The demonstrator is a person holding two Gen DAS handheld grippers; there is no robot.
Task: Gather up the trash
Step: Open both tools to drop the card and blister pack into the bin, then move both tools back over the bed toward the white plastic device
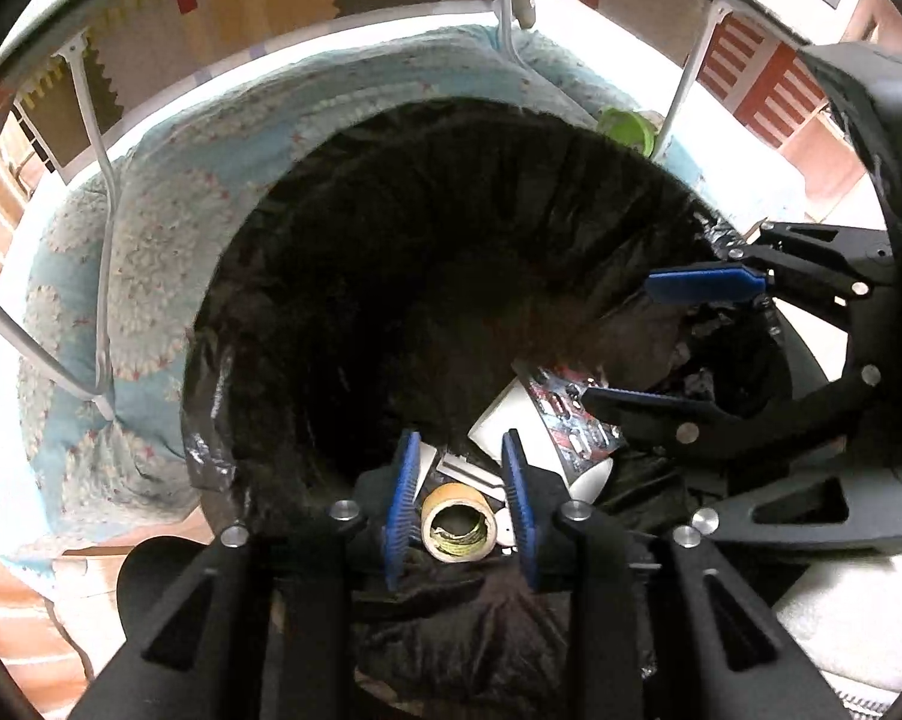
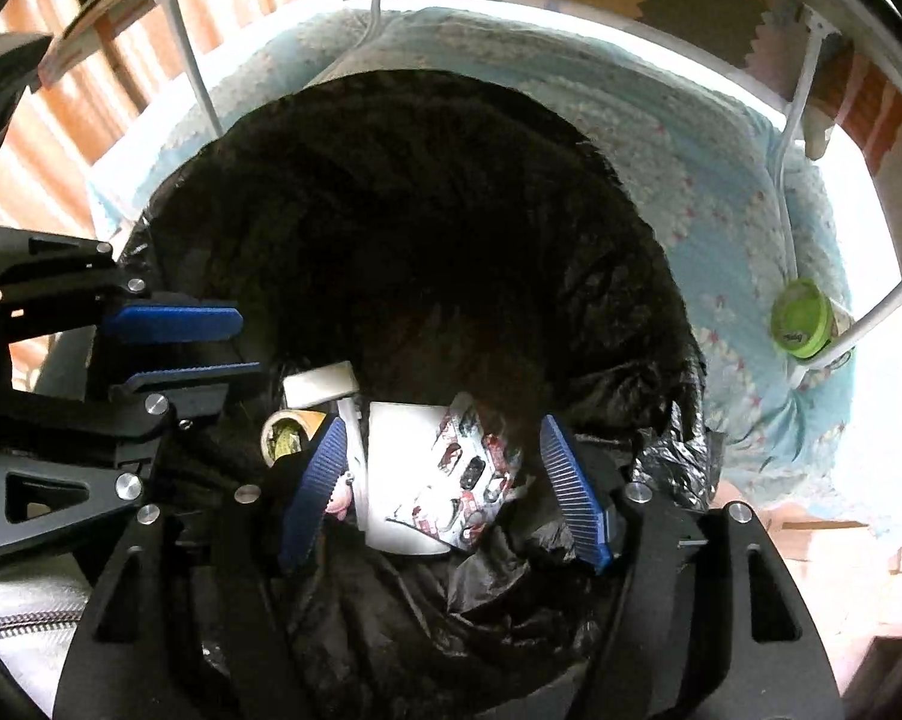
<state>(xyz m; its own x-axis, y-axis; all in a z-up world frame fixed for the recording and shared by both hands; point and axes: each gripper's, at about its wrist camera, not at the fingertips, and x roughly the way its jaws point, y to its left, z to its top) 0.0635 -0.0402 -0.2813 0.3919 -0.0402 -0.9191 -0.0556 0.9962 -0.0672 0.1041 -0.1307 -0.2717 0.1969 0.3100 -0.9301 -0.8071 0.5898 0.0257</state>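
Lying in one black bag [image 2: 426,228]: one tape roll [image 1: 455,521], one cup [image 2: 393,468].

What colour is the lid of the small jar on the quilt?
Bright green lid, clearest in the right wrist view.

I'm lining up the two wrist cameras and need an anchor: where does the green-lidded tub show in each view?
Left wrist view: the green-lidded tub sits upper right, past the far rim of the black trash bag, by a white frame leg.
Right wrist view: the same tub lies at the right edge, on the blue floral cloth.
Shared landmark: the roll of tape inside the bag.
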